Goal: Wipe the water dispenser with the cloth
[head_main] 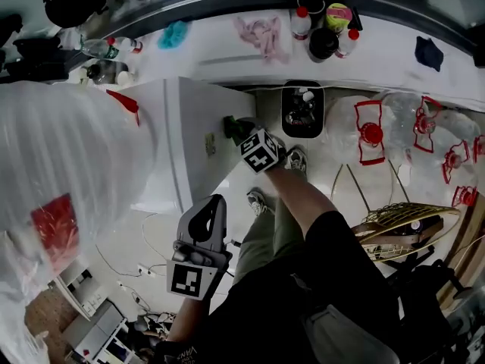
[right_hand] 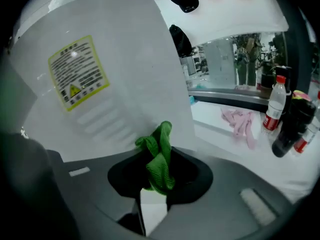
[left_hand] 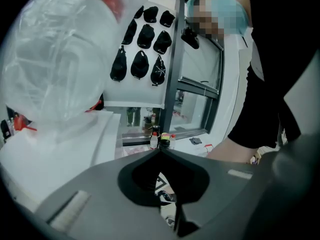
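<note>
The white water dispenser [head_main: 189, 142] stands at the left, with a big plastic-wrapped water bottle [head_main: 68, 165] on top. My right gripper [head_main: 242, 135] is shut on a green cloth [head_main: 235, 127] and holds it against the dispenser's side panel. In the right gripper view the cloth [right_hand: 159, 156] bunches out of the right gripper [right_hand: 160, 151], just below the white panel [right_hand: 130, 84] and its yellow label [right_hand: 79, 71]. My left gripper [head_main: 214, 203] hangs lower beside the dispenser, shut and empty. In its own view the left gripper [left_hand: 160, 151] points past the bottle [left_hand: 55, 69].
A window ledge behind carries bottles [head_main: 301, 23], a pink cloth [head_main: 261, 35], a teal cloth [head_main: 174, 32] and a dark cloth [head_main: 429, 51]. Empty water jugs [head_main: 371, 131] and a black bin [head_main: 302, 111] sit on the floor at right. Cables and a power strip [head_main: 144, 271] lie lower left.
</note>
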A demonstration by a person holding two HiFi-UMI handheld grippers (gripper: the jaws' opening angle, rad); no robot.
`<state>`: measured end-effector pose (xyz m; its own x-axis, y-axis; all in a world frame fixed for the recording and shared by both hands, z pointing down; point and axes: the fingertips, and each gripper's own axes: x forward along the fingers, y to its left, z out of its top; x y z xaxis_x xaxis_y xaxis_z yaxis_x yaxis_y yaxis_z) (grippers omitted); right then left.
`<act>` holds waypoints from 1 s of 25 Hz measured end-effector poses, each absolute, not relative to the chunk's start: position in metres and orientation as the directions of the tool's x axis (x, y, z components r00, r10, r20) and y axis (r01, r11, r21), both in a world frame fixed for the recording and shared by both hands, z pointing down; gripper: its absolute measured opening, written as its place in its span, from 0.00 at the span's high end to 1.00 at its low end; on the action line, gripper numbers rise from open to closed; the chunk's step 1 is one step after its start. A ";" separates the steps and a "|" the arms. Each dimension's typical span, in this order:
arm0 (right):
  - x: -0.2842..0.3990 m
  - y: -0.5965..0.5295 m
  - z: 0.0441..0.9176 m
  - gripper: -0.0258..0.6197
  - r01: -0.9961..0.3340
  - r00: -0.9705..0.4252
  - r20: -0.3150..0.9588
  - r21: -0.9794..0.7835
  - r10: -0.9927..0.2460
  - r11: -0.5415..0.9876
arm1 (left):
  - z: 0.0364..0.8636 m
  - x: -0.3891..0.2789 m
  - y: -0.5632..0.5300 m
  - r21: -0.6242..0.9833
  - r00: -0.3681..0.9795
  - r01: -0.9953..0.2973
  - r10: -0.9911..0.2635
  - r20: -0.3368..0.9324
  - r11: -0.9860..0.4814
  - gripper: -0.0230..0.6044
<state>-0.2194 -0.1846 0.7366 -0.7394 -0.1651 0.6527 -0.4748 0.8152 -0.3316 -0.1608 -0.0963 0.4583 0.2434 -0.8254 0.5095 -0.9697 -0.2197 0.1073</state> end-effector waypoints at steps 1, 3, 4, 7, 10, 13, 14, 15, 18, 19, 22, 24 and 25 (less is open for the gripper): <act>-0.221 -0.195 0.737 0.82 -0.475 -0.737 0.654 -0.324 -0.169 0.818 | 0.459 -0.160 -0.099 0.106 0.236 -0.972 -0.828 0.509 -0.212 0.96; -0.224 -0.215 0.739 0.82 -0.476 -0.731 0.660 -0.309 -0.175 0.823 | 0.459 -0.159 -0.104 0.101 0.222 -0.975 -0.832 0.509 -0.198 0.96; -0.226 -0.225 0.740 0.82 -0.477 -0.728 0.662 -0.301 -0.180 0.826 | 0.460 -0.158 -0.106 0.098 0.215 -0.977 -0.833 0.511 -0.192 0.96; -0.231 -0.251 0.738 0.82 -0.486 -0.721 0.662 -0.275 -0.203 0.830 | 0.461 -0.159 -0.108 0.090 0.194 -0.981 -0.834 0.516 -0.172 0.96; -0.233 -0.274 0.734 0.82 -0.498 -0.712 0.661 -0.237 -0.237 0.834 | 0.461 -0.161 -0.109 0.086 0.175 -0.985 -0.838 0.518 -0.152 0.96; -0.232 -0.294 0.727 0.82 -0.529 -0.702 0.655 -0.213 -0.281 0.822 | 0.461 -0.162 -0.110 0.083 0.166 -0.986 -0.839 0.518 -0.144 0.96; -0.230 -0.299 0.724 0.82 -0.543 -0.698 0.651 -0.212 -0.297 0.812 | 0.461 -0.162 -0.110 0.082 0.166 -0.986 -0.839 0.518 -0.145 0.96; -0.228 -0.302 0.720 0.82 -0.557 -0.696 0.647 -0.212 -0.312 0.803 | 0.461 -0.162 -0.109 0.082 0.167 -0.986 -0.838 0.519 -0.146 0.96; -0.216 -0.301 0.710 0.82 -0.587 -0.690 0.636 -0.213 -0.345 0.781 | 0.459 -0.163 -0.108 0.089 0.175 -0.984 -0.840 0.514 -0.151 0.96; -0.211 -0.299 0.706 0.82 -0.597 -0.689 0.631 -0.217 -0.356 0.772 | 0.458 -0.163 -0.108 0.091 0.180 -0.984 -0.841 0.510 -0.156 0.96; -0.193 -0.288 0.691 0.82 -0.631 -0.686 0.617 -0.241 -0.386 0.737 | 0.453 -0.164 -0.107 0.095 0.198 -0.980 -0.847 0.494 -0.174 0.96; -0.177 -0.276 0.682 0.82 -0.657 -0.675 0.616 -0.251 -0.406 0.711 | 0.451 -0.165 -0.106 0.096 0.211 -0.977 -0.849 0.484 -0.188 0.96; -0.168 -0.269 0.677 0.82 -0.669 -0.669 0.615 -0.254 -0.418 0.698 | 0.450 -0.166 -0.105 0.096 0.221 -0.975 -0.849 0.479 -0.200 0.96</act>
<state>-0.1679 -0.2695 0.6769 -0.6690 -0.4180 0.6146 -0.6694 0.6982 -0.2539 -0.1659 -0.1047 0.4504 0.2212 -0.8495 0.4790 -0.9751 -0.1996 0.0964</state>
